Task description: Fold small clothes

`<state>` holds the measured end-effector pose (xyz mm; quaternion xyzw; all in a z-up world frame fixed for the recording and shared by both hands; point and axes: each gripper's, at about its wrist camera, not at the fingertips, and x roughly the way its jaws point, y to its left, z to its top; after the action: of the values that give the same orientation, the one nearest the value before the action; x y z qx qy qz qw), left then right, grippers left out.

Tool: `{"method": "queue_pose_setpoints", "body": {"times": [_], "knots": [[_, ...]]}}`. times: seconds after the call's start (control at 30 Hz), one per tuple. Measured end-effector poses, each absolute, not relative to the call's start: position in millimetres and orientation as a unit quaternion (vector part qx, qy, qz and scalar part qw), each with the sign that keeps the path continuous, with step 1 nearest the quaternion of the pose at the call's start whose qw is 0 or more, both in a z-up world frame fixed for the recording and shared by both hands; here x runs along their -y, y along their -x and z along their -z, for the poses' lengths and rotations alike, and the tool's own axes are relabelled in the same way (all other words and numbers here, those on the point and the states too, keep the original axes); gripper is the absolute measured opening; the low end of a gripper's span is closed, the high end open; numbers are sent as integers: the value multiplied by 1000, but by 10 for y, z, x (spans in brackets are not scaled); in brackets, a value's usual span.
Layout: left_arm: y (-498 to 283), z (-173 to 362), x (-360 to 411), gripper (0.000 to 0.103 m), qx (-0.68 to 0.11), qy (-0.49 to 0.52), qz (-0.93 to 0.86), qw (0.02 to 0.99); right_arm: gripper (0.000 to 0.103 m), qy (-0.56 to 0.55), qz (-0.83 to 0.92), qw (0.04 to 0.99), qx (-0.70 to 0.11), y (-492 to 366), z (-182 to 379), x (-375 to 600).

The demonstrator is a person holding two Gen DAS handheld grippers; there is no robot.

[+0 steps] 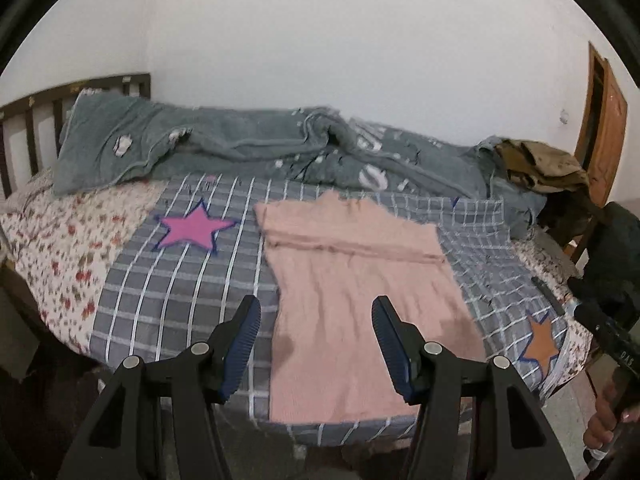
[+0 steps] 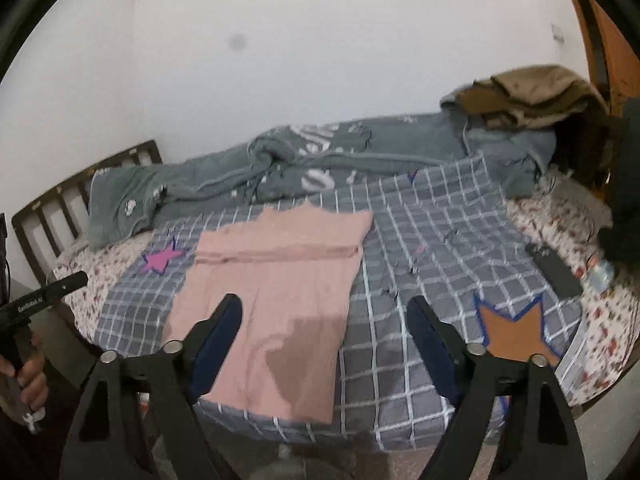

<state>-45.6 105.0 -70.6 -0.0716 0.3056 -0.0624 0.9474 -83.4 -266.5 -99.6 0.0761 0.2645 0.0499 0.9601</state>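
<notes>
A pink knit garment [image 1: 360,292] lies flat on the grey checked sheet [image 1: 160,292], its upper part folded across in a band. It also shows in the right wrist view [image 2: 276,292], where the sheet [image 2: 420,240] extends to its right. My left gripper [image 1: 316,316] is open and empty, held above the garment's near left part. My right gripper [image 2: 326,312] is open and empty, held above the garment's near right edge. The right gripper's body [image 1: 612,340] shows at the right edge of the left wrist view, and the left gripper's body [image 2: 36,300] at the left edge of the right wrist view.
A crumpled grey blanket [image 1: 240,148] lies along the wall. An olive clothes pile [image 1: 540,164] sits at the far right. Pink star [image 1: 192,228] and orange star [image 2: 512,328] patches mark the sheet. A black remote [image 2: 554,272] lies right. A slatted headboard [image 1: 28,120] stands left.
</notes>
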Motion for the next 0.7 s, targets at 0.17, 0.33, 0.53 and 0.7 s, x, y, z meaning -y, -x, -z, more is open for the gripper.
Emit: {"method": "queue_pose_setpoints", "body": {"times": [0.17,0.33,0.53,0.7], "knots": [[440,1122,-1117,56,-331,73,60,939,64,-75,-79,937,-331,668,1563,2563],[280,1564,-1166,58,-369,77,61,924,58,-74,-88,923,-368,509,2014,2484],[2,2008,-1152,57,-404,99,85,905,54,-72,-94,911,-394,283,2384,2372],[-170,2224,-1074,51,-418,92,86,900,54,-64,-93,909,-402,163,2520,2298]]}}
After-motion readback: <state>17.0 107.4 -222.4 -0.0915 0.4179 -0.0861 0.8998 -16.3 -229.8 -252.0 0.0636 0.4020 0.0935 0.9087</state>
